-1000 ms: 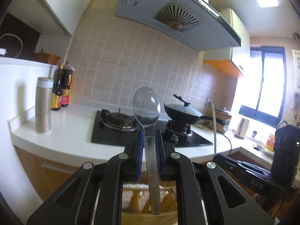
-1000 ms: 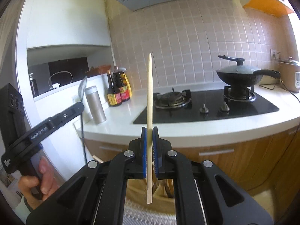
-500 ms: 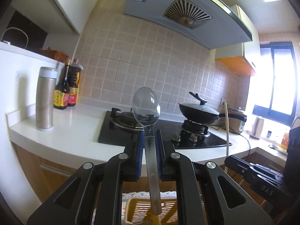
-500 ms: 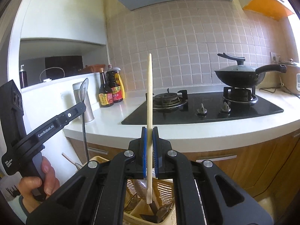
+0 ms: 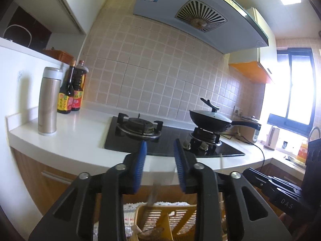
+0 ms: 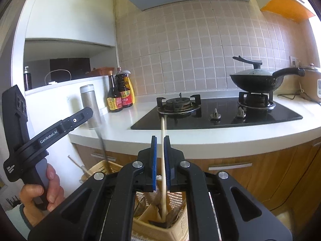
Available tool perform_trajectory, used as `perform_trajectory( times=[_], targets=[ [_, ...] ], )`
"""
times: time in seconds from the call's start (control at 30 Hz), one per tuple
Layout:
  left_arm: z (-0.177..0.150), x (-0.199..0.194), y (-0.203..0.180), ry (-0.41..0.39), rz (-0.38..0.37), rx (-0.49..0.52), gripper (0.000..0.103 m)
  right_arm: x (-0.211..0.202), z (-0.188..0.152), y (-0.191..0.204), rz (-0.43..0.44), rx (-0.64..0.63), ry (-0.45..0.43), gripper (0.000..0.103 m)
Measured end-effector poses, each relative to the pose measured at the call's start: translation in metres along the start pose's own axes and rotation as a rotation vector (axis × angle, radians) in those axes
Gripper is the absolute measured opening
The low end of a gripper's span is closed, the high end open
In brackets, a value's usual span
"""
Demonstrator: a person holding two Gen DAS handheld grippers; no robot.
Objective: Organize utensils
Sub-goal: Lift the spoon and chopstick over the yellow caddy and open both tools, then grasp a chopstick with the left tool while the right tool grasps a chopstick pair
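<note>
My left gripper (image 5: 160, 156) is open and empty above the yellow slotted utensil basket (image 5: 180, 219). The clear plastic spoon (image 5: 151, 196) is a blur below the jaws, dropping into the basket; it also shows blurred in the right wrist view (image 6: 102, 146). My right gripper (image 6: 160, 150) has opened slightly; the wooden chopstick (image 6: 163, 160) stands between the pads with its lower end in the basket (image 6: 152, 221). The left gripper (image 6: 50, 132) appears at the left, held by a hand.
A white countertop (image 5: 80, 140) carries a black gas hob (image 5: 160, 140), a lidded wok (image 5: 210, 118), a steel flask (image 5: 49, 100) and sauce bottles (image 5: 72, 92). Wooden cabinet fronts (image 6: 250, 164) stand behind the basket. More chopsticks (image 6: 80, 166) stick out of the basket.
Both grippers lowered toward the basket. The left jaws opened and the spoon dropped out. The right jaws loosened and the chopstick slid down into the basket.
</note>
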State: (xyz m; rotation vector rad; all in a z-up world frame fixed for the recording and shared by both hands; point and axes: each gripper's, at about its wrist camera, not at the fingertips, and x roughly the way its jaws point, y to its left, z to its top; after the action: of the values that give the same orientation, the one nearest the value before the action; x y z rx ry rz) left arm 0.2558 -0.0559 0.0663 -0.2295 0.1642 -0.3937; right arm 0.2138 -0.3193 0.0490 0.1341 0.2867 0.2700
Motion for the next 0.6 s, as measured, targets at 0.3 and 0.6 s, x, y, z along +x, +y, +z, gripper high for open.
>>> perform_trajectory(
  times=[0.3, 0.6],
  targets=[
    [0.022, -0.061, -0.008, -0.019, -0.065, -0.004, 0.056, -0.050, 0.001, 0.007, 0.074, 0.033, 0.040, 0.006],
    [0.034, -0.123, -0.016, 0.018, -0.113, -0.015, 0.067, -0.119, -0.007, 0.026, 0.108, 0.049, 0.078, 0.014]
  ],
)
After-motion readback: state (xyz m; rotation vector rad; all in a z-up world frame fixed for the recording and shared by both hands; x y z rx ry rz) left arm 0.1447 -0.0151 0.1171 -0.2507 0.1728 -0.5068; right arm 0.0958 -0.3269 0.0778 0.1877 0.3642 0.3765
